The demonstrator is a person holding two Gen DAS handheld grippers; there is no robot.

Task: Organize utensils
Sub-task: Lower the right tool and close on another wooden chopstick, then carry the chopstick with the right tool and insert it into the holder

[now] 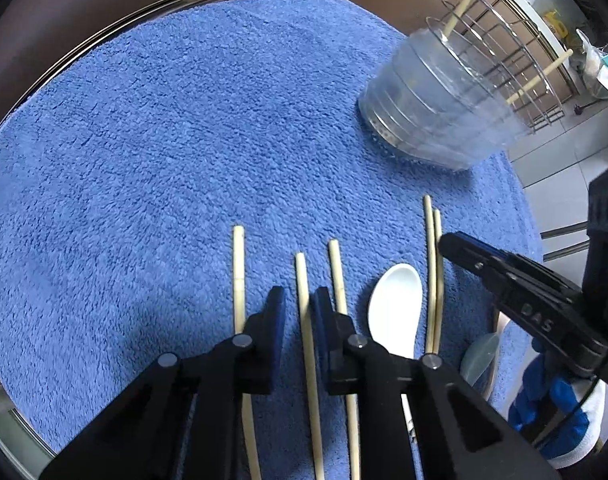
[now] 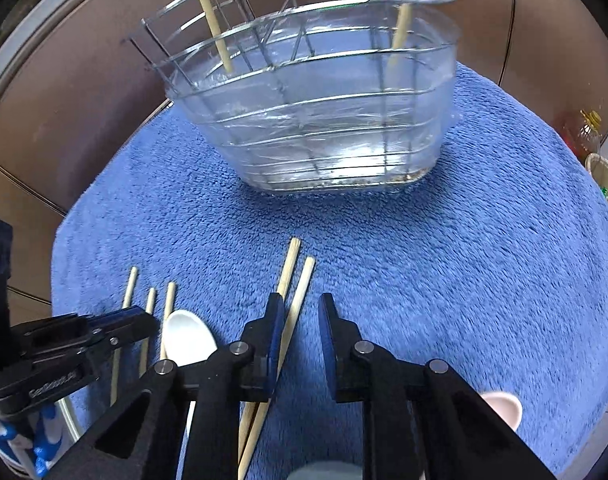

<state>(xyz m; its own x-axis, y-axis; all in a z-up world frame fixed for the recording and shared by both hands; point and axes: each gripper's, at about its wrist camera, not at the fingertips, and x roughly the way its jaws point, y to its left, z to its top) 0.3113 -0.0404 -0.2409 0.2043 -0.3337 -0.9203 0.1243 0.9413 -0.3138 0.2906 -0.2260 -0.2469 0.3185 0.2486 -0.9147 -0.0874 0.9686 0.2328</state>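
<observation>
Several bamboo chopsticks lie on a blue towel [image 1: 164,140]. My left gripper [image 1: 298,302] is open, its fingers astride one chopstick [image 1: 304,312], with others on each side. A white spoon [image 1: 395,308] lies to its right, beside a chopstick pair [image 1: 433,272]. My right gripper [image 2: 300,312] is open just right of that pair [image 2: 294,292]; it also shows in the left wrist view [image 1: 447,244]. A wire utensil basket [image 2: 311,120] lined with clear plastic stands at the far side and holds two upright chopsticks [image 2: 212,20]. The spoon [image 2: 188,340] and left gripper [image 2: 144,322] show in the right wrist view.
The towel [image 2: 463,260] covers a round brown table with a metal rim [image 1: 84,52]. A pink spoon tip [image 2: 503,408] and a pale spoon [image 1: 479,356] lie near the front edge. Bottles [image 2: 583,136] stand off to the right.
</observation>
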